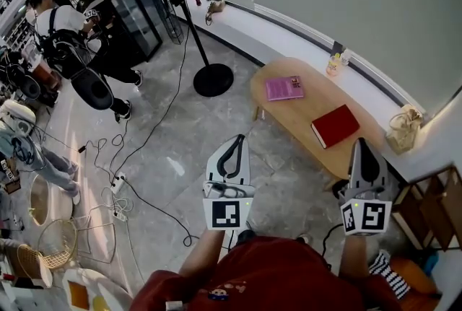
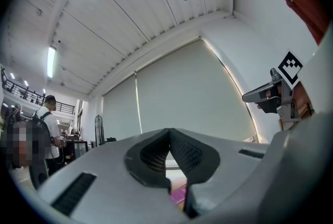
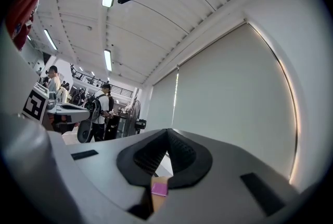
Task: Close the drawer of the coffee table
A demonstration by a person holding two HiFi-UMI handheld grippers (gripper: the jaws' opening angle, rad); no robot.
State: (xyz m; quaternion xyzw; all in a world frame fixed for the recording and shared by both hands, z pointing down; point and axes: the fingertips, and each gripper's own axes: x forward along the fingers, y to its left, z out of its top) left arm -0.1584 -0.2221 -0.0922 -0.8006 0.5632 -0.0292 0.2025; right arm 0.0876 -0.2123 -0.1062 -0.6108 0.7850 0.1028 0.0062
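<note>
Now the left tongs (image 1: 235, 139) and right tongs (image 1: 361, 145) are both clenched, empty. Beyond them, far right, stands the wooden desk (image 1: 307, 109) with a pink book (image 1: 284, 87) and a red book (image 1: 335, 125); its drawer is not visible.

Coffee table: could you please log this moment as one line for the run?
left gripper: jaws shut, empty | right gripper: jaws shut, empty | coffee table: ahead, untouched | drawer: not visible
</note>
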